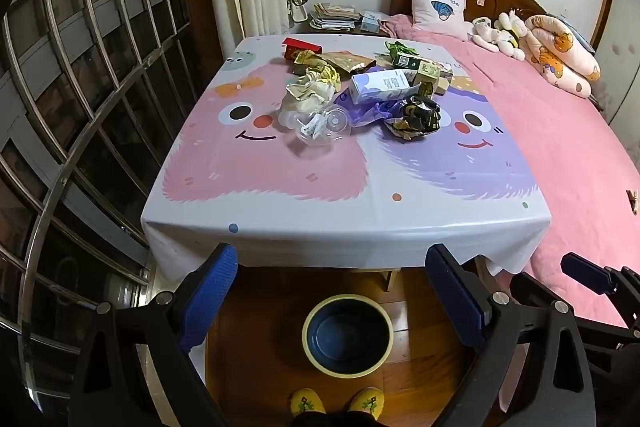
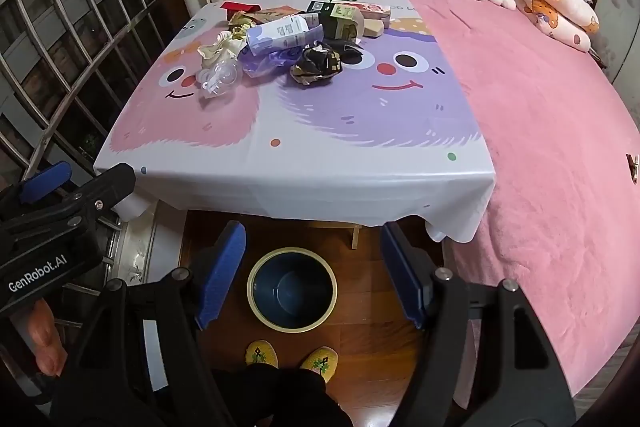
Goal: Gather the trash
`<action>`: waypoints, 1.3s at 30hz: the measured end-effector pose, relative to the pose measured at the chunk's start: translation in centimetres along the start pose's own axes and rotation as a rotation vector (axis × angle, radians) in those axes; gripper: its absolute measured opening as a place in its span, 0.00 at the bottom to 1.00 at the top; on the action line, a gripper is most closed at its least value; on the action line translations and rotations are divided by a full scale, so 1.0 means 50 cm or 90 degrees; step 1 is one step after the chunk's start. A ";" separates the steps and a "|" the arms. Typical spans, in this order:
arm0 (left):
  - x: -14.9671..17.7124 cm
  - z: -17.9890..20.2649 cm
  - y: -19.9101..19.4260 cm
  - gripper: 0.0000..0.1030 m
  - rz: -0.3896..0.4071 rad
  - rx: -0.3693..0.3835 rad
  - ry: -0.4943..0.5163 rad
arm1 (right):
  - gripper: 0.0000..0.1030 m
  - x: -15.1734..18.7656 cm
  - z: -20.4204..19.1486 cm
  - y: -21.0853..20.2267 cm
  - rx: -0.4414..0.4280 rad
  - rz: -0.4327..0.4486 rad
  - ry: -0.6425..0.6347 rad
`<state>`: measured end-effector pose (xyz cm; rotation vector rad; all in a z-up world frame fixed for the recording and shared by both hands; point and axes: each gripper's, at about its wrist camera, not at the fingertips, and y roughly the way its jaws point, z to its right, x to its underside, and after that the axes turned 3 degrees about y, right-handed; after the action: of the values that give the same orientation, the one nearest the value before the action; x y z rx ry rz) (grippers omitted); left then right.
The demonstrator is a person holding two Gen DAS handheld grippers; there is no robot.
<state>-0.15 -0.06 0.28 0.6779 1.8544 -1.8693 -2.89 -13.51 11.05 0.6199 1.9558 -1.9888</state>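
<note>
— Right, both held low, short of the worktop edge. Left tool spread wide, nothing between the pads. Right tool likewise wide and bare.

— And the trash?

— Heaped on the far half of the worktop, well ahead of and above both tools. Clear plastic cup nearest, lying on its side, just left of dead ahead from the left tool. Crumpled dark wrapper straight ahead of the right tool. White carton behind them, long axis running left to right across the line of reach.

— Bin?

— Blue bin on the floor, open mouth up, showing right between the left tool's pads and just left of centre for the right; yellow slippers close behind it.

— Which side for which piece?

— Probably cup for the left, wrapper for the right. Carton likely best taken across its short side, so no wrist turn needed.
</note>
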 end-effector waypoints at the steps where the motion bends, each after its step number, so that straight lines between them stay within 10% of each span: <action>1: -0.001 -0.001 0.000 0.94 0.001 0.002 0.000 | 0.66 0.001 0.001 -0.003 0.000 0.000 -0.001; 39: 0.014 0.010 -0.020 0.94 0.020 -0.012 -0.017 | 0.66 -0.001 0.006 -0.010 -0.031 0.009 -0.035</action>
<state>-1.33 -0.50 0.65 0.6691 1.8312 -1.8304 -3.12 -13.79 11.49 0.5595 1.9545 -1.9235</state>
